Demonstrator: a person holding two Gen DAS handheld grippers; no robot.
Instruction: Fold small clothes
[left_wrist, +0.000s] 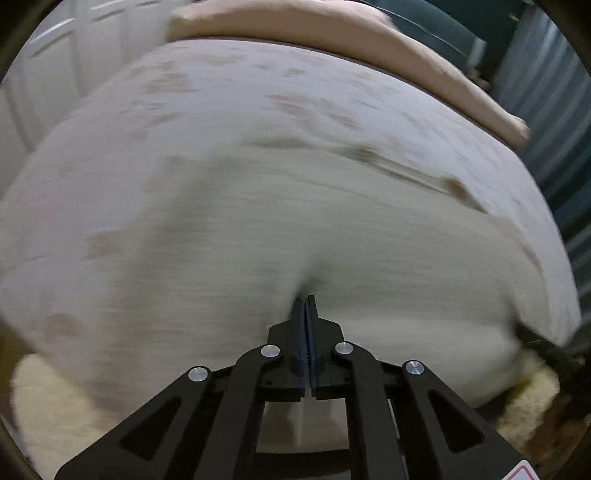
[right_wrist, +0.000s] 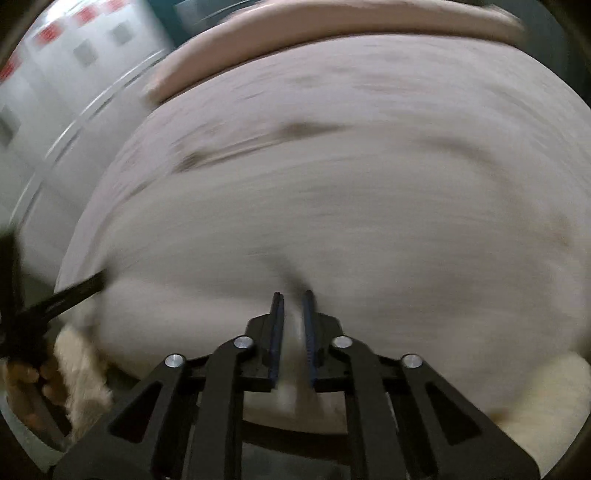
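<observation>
A pale cream garment (left_wrist: 258, 229) lies spread on the bed, blurred by motion, with dark marks along its far edge. My left gripper (left_wrist: 306, 299) is shut on a pucker of its near edge. In the right wrist view the same garment (right_wrist: 332, 229) fills the middle. My right gripper (right_wrist: 293, 295) holds a fold of the cloth between its narrowly spaced pads. The left gripper (right_wrist: 99, 277) enters from the left edge of that view, with a hand (right_wrist: 22, 373) behind it. How the garment is folded is hidden by the blur.
The bed sheet (left_wrist: 258, 92) is pale with faint reddish prints. A pink pillow (left_wrist: 332, 26) lies along its far side. A fluffy cream cover (left_wrist: 55, 406) hangs at the near edge. White cabinet doors (left_wrist: 37, 74) stand left, ribbed blue panels (left_wrist: 554, 92) right.
</observation>
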